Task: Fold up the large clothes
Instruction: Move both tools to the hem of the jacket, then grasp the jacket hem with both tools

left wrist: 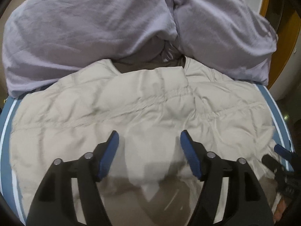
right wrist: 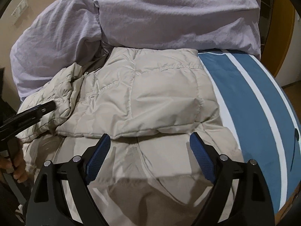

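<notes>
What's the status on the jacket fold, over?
Left gripper and right gripper open, empty. Beige puffer jacket partly folded on striped bed. Lilac duvet crowds the far edge.

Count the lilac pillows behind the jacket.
2. One pillow lies back left, crumpled; the other pillow lies back right, its edge meeting the beige jacket. More could be hidden behind them.

Your cream jacket (right wrist: 150,94) is quilted cloth with a faint sheen, its stitched seams puckered. At twelve o'clock the lilac bedding (right wrist: 169,18) looks soft, matt and brushed. At three o'clock in your right view, the blue-and-white sheet (right wrist: 254,103) is smooth, flat cloth. Your right gripper (right wrist: 149,143) has matt black plastic arms, silvery metal pins and blue pads (right wrist: 96,162) with a fine grid texture.
</notes>
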`<action>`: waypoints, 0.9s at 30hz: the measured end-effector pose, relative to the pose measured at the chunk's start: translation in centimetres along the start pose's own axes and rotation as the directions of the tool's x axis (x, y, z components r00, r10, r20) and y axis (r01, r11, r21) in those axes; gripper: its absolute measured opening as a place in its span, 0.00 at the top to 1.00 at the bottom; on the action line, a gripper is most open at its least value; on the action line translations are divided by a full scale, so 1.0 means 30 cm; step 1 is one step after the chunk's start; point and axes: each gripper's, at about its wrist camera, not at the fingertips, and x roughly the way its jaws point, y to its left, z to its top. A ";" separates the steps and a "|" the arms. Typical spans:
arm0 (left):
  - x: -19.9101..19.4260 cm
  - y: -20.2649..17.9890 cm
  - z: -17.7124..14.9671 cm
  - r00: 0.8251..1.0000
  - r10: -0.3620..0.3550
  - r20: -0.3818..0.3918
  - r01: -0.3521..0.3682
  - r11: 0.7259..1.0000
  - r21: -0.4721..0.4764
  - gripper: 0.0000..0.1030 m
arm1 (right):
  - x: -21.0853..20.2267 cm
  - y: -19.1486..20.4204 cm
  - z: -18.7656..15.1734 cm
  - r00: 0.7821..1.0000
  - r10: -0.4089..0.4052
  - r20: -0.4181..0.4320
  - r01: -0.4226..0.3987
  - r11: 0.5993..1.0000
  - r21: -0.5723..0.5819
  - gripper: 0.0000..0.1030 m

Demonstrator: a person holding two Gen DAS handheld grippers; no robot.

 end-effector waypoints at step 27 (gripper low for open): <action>-0.495 0.673 -0.711 0.995 0.024 -0.097 -0.051 0.957 -0.287 0.24 | -0.223 -0.370 -0.393 0.968 0.040 -0.247 -0.017 0.996 0.092 0.16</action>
